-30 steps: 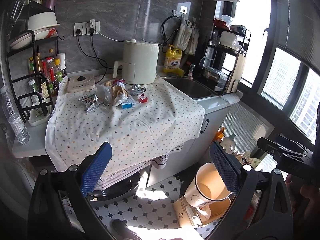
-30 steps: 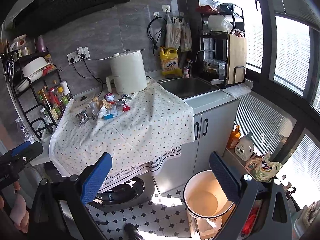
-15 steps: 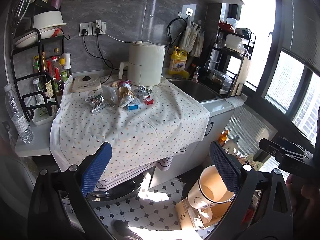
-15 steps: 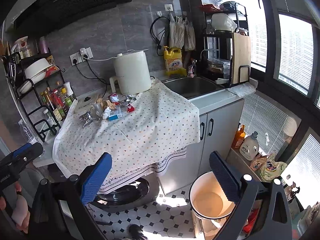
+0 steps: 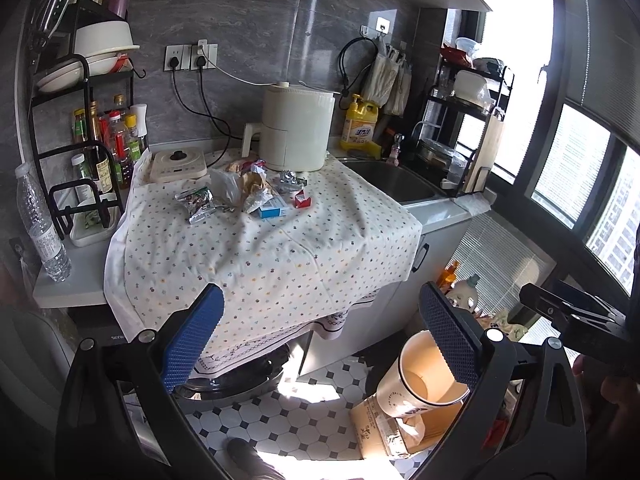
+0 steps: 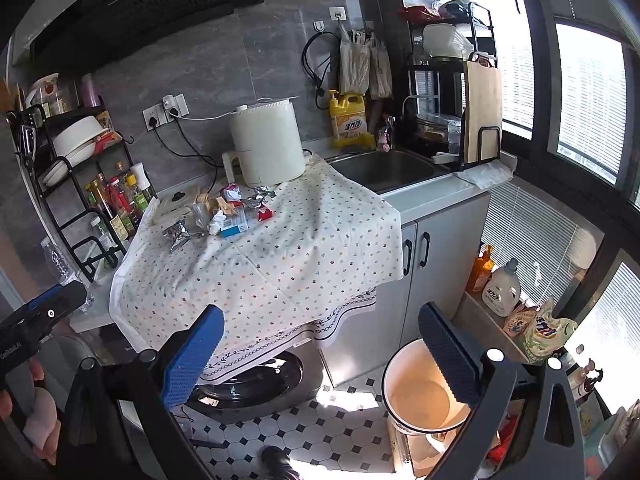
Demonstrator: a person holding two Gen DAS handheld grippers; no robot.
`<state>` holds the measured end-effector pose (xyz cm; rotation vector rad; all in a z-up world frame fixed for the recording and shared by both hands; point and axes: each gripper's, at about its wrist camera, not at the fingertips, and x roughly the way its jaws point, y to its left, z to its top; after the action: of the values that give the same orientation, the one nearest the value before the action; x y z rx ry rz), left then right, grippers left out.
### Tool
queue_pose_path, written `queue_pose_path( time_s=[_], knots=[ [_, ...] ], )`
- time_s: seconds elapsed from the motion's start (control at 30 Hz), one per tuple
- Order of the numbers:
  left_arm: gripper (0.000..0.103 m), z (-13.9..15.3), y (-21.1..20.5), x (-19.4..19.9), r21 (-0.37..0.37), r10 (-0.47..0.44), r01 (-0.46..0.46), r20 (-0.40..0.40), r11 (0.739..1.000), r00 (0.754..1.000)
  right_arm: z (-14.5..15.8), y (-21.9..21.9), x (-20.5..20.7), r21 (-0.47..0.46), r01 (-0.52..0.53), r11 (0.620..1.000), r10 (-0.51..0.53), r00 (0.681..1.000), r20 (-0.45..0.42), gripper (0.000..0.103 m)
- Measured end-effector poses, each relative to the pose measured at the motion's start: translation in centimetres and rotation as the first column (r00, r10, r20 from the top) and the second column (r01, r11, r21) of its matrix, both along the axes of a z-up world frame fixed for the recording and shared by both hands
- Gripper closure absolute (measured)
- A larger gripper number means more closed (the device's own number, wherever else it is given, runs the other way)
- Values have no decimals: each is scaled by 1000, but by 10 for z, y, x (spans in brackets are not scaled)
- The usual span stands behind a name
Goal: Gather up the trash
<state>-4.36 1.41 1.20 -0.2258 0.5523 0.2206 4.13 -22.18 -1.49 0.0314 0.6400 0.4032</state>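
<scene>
The trash, a loose heap of crumpled foil wrappers, clear plastic and small cartons (image 5: 248, 194), lay on the dotted white tablecloth (image 5: 256, 252) in front of the cream cylindrical appliance (image 5: 294, 126), well apart from both tools. The left gripper (image 5: 320, 336) and the right gripper (image 6: 318, 354) each hung short of the counter edge with blue-padded jaws spread wide and nothing between them. The likely receptacle, a cream round bucket with a dark rim (image 6: 424, 392), stood on the tiled floor beside the grey cabinet. To do the reach well, one gripper should probably go for an outlying piece first, such as the silver snack packet (image 5: 196, 204) or the small red carton (image 5: 302, 200), coming down with the pads flat either side so the cloth was not pinched and dragged
</scene>
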Motion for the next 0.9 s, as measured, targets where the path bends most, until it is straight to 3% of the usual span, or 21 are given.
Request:
queue_pose_path(
  time_s=[0.6,0.9],
  knots=[
    [6,-4,-1,3,-14,1,-2,-19,1000,1000,-4,1,5,-22,18,1000,-18,1000,-12,8],
    [6,-8,21,23,-21,25,-26,-34,999,999,-5,16,26,-32,16,999,-16,1000,-16,8]
  ],
)
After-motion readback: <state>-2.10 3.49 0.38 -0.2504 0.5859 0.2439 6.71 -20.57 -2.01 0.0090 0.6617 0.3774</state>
